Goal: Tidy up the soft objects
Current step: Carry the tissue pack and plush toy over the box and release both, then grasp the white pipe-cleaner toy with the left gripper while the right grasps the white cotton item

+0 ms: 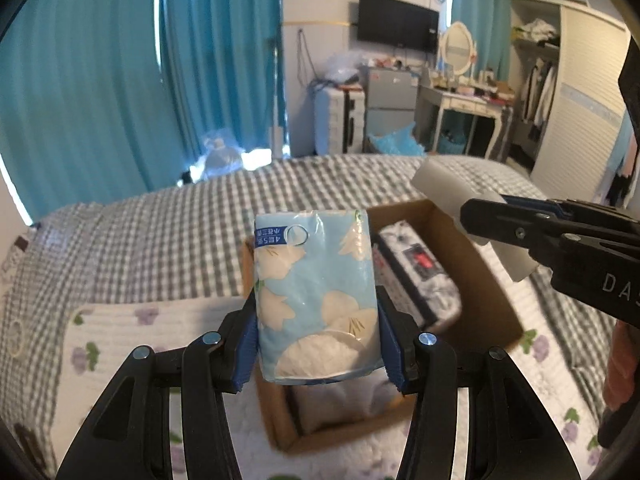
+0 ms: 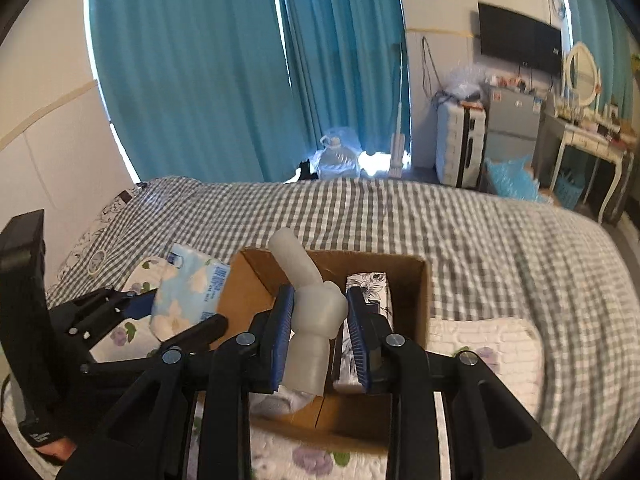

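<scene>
My left gripper (image 1: 318,344) is shut on a light blue tissue pack (image 1: 316,292) with white leaf prints and holds it upright above the open cardboard box (image 1: 472,280); the pack also shows in the right wrist view (image 2: 188,292). My right gripper (image 2: 320,328) is shut on a soft white T-shaped object (image 2: 312,312) above the same box (image 2: 416,280); it also shows in the left wrist view (image 1: 452,196). In the box lies a flower-printed tissue box (image 1: 416,272), also seen from the right wrist (image 2: 372,284), and a white soft item (image 1: 348,400).
The box stands on a bed with a grey checked cover (image 2: 480,232) and a white quilt with purple flowers (image 1: 120,336). Teal curtains (image 2: 192,72), a dressing table (image 1: 468,108) and a wardrobe (image 1: 576,92) stand behind the bed.
</scene>
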A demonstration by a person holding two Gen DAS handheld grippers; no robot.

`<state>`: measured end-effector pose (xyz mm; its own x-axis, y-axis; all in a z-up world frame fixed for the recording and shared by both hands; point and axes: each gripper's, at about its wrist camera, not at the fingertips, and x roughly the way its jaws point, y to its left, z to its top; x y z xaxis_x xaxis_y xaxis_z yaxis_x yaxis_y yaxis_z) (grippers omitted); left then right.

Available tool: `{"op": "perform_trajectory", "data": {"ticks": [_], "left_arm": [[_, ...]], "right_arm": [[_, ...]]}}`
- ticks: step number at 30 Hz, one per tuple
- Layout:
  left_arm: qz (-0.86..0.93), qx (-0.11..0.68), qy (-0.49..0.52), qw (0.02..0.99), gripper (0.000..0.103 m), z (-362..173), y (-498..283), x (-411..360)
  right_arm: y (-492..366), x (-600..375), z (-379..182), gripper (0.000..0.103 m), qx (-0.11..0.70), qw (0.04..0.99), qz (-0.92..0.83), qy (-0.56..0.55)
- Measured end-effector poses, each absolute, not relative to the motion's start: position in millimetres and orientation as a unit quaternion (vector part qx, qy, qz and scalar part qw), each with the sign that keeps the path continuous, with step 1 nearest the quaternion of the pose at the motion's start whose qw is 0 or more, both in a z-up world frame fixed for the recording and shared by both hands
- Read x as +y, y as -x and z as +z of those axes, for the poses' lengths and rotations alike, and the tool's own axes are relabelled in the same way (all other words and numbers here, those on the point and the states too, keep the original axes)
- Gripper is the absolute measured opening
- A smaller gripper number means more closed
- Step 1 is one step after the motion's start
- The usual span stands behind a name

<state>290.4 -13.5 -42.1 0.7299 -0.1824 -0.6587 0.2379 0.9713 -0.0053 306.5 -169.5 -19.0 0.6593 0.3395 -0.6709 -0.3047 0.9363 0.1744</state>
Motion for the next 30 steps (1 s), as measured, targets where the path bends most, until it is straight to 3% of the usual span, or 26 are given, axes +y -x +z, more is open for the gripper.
{"op": "perform_trajectory", "data": {"ticks": [4, 5, 7, 8, 10, 14, 21, 24, 25, 27, 30], "left_arm": [[-0.123, 0.366, -0.034, 0.922, 0.054, -62.5, -308.1, -12.7], [-0.114, 0.367, -0.036, 0.922, 0.055, -65.6, -309.6, -12.3], [-0.111, 0.372, -0.034, 0.921, 0.069, -67.2, -310.5, -12.5], [-0.110, 0.373, -0.033, 0.921, 0.069, -67.8, -308.1, -11.1], [-0.098, 0.373, -0.044, 0.922, 0.069, -62.3, -303.2, -11.8], [-0.084, 0.359, -0.054, 0.928, 0.070, -35.4, -282.3, -11.3], [-0.071, 0.274, -0.045, 0.958, 0.070, 57.0, -203.1, 4.3], [-0.067, 0.240, -0.049, 0.967, 0.071, 87.0, -169.4, 8.9], [-0.066, 0.227, -0.049, 0.970, 0.078, 96.1, -155.3, 10.5], [-0.061, 0.210, -0.046, 0.975, 0.083, 107.6, -135.0, 13.8], [-0.054, 0.203, -0.035, 0.977, 0.083, 114.1, -114.2, 22.3]], "right_arm": [[-326.2, -170.4, -46.7, 0.031, 0.391, 0.902, 0.180, -0.037], [-330.0, -170.2, -51.5, 0.034, 0.392, 0.902, 0.178, -0.041], [-330.7, -172.3, -53.6, 0.046, 0.386, 0.904, 0.176, -0.048], [-329.9, -173.6, -52.1, 0.054, 0.383, 0.905, 0.176, -0.053], [-323.8, -176.8, -44.9, 0.056, 0.374, 0.910, 0.172, -0.058], [-300.9, -184.2, -11.3, 0.056, 0.350, 0.921, 0.163, -0.051], [-222.9, -197.5, 83.0, 0.061, 0.295, 0.943, 0.152, -0.031], [-181.9, -203.1, 116.1, 0.078, 0.272, 0.950, 0.151, -0.027], [-168.8, -204.9, 124.3, 0.085, 0.267, 0.951, 0.152, -0.025], [-143.5, -206.6, 137.1, 0.089, 0.256, 0.955, 0.151, -0.019], [-114.7, -205.4, 142.3, 0.092, 0.257, 0.956, 0.144, 0.000]]}}
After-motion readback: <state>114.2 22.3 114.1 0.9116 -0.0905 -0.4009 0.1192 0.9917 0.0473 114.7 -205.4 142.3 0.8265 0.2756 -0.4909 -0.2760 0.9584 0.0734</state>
